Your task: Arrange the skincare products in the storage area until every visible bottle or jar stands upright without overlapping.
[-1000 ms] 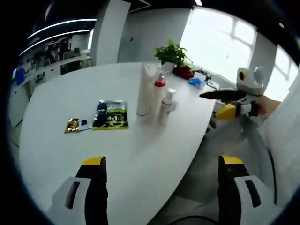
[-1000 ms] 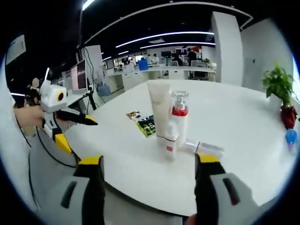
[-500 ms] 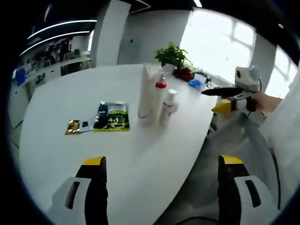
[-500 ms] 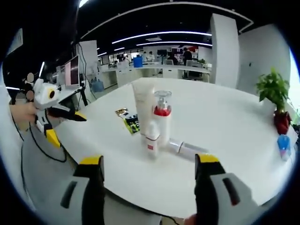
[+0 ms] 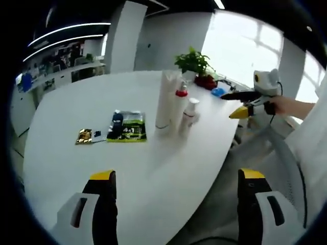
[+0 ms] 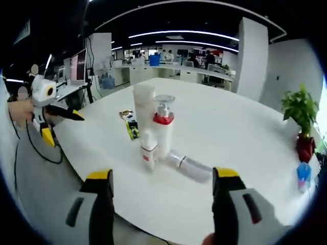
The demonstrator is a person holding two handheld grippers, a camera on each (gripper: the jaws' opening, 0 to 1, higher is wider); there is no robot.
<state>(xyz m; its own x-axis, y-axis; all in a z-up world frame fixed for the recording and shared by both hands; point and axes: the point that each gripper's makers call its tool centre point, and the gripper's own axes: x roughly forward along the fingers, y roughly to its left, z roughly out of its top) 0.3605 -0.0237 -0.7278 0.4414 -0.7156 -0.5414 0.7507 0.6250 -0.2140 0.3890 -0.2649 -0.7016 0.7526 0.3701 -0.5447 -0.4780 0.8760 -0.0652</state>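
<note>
On the white table (image 5: 66,107) stand a tall white tube (image 5: 164,102), a pump bottle with a red collar (image 5: 180,104) and a small white bottle with a red band (image 5: 190,113), close together. In the right gripper view the tube (image 6: 143,104), the pump bottle (image 6: 163,127) and the small bottle (image 6: 148,153) are upright, and a clear bottle (image 6: 190,166) lies on its side just right of them. My left gripper (image 5: 177,204) is open and empty, short of the table's near edge. My right gripper (image 6: 163,204) is open and empty too, well back from the bottles.
Flat sachets lie left of the bottles: a green packet (image 5: 127,132), a dark one (image 5: 116,122), a gold one (image 5: 84,136). A potted plant (image 5: 193,61) and a blue object (image 5: 218,92) sit at the far edge. A person's hand holds the other gripper (image 5: 245,99).
Both cameras have drifted, and the right one has backed away, so the bottles look smaller and further left. The bottles and sachets have not moved. Both grippers stay open.
</note>
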